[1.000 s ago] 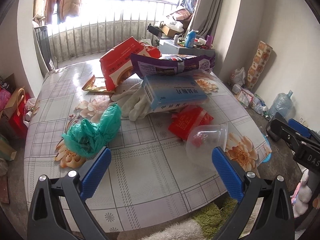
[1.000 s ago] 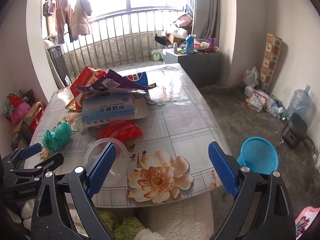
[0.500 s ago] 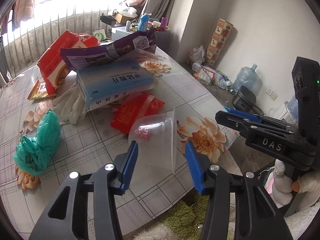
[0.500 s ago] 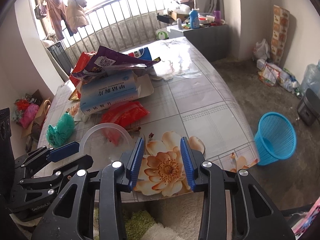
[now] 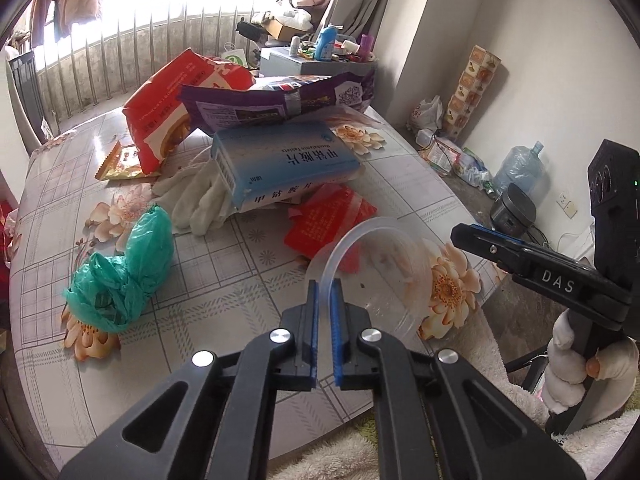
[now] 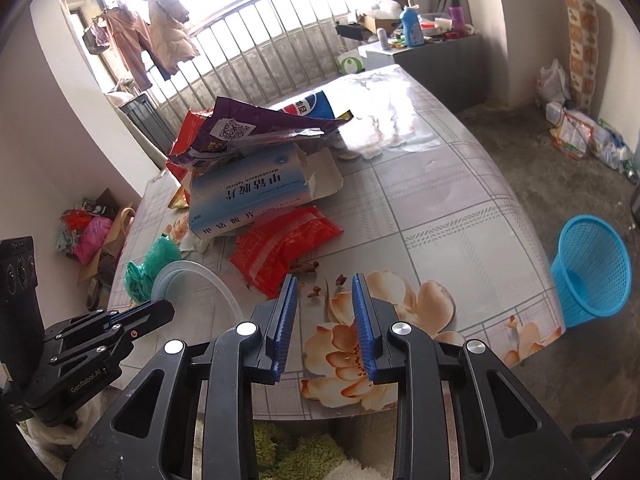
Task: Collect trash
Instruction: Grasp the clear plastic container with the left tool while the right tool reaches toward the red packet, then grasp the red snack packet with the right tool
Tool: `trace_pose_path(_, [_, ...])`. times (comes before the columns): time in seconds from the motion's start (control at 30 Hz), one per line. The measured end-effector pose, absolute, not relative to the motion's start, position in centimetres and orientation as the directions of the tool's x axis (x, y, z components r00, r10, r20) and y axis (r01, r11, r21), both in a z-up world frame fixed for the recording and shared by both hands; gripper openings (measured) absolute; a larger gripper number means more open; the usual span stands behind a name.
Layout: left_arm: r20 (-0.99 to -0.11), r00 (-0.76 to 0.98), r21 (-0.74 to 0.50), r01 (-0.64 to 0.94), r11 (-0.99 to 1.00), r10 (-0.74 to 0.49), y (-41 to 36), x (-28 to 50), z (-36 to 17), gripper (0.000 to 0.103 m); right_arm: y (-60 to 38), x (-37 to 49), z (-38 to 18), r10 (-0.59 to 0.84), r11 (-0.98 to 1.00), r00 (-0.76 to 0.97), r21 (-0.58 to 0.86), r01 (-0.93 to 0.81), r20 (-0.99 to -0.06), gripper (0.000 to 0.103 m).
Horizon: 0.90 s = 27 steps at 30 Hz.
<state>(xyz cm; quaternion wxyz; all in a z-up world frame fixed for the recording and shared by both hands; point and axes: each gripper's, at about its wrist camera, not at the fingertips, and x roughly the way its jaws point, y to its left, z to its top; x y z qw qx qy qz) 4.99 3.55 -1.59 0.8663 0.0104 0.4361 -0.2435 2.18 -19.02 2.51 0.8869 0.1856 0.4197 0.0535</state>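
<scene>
My left gripper (image 5: 325,300) is shut on the rim of a clear plastic cup (image 5: 384,268) at the table's near edge; the cup also shows in the right wrist view (image 6: 188,284). My right gripper (image 6: 325,312) is partly open and empty above the flower print. On the table lie a red packet (image 6: 280,244), a blue-white medicine box (image 5: 280,164), a green plastic bag (image 5: 124,276), white gloves (image 5: 196,200), a purple snack bag (image 5: 272,100) and a red-orange bag (image 5: 168,108). A blue mesh bin (image 6: 592,272) stands on the floor to the right.
The patterned table (image 5: 192,340) ends just before me, with a shaggy rug (image 6: 304,456) below. A grey cabinet (image 6: 436,60) with bottles stands behind. Floor clutter, a water jug (image 5: 520,168) and a rice cooker (image 5: 512,212) lie to the right.
My left gripper closed from wide open onto the cup's rim. My right gripper narrowed and moved forward over the table edge.
</scene>
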Motion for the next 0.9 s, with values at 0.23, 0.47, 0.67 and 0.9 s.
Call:
trace_pose_path(0.23, [-0.734, 0.572, -0.194, 0.339, 0.920, -0.366, 5.5, 7.1, -1.2, 0.005, -18.4, 4.3, 1.6, 0.371, 0.870, 0.589, 0.491, 0.050, -0.718, 0.027])
trace_pose_path(0.47, [-0.743, 0.578, -0.192, 0.299, 0.935, -0.337, 5.8, 9.3, -2.6, 0.005, -17.6, 6.3, 0.2, 0.469, 0.813, 0.526, 0.580, 0.057, -0.709, 0.035])
trace_pose_path(0.67, [-0.754, 0.566, -0.191, 0.297, 0.936, -0.333, 5.9, 10.3, -3.5, 0.005, -17.0, 7.7, -1.2, 0.514, 0.774, 0.493, 0.627, 0.085, -0.702, 0.036])
trace_pose_path(0.9, [-0.762, 0.549, -0.210, 0.293, 0.933, -0.344, 6.2, 11.0, -4.0, 0.005, -17.2, 8.5, -2.5, 0.548, 0.725, 0.475, 0.674, 0.140, -0.689, 0.037])
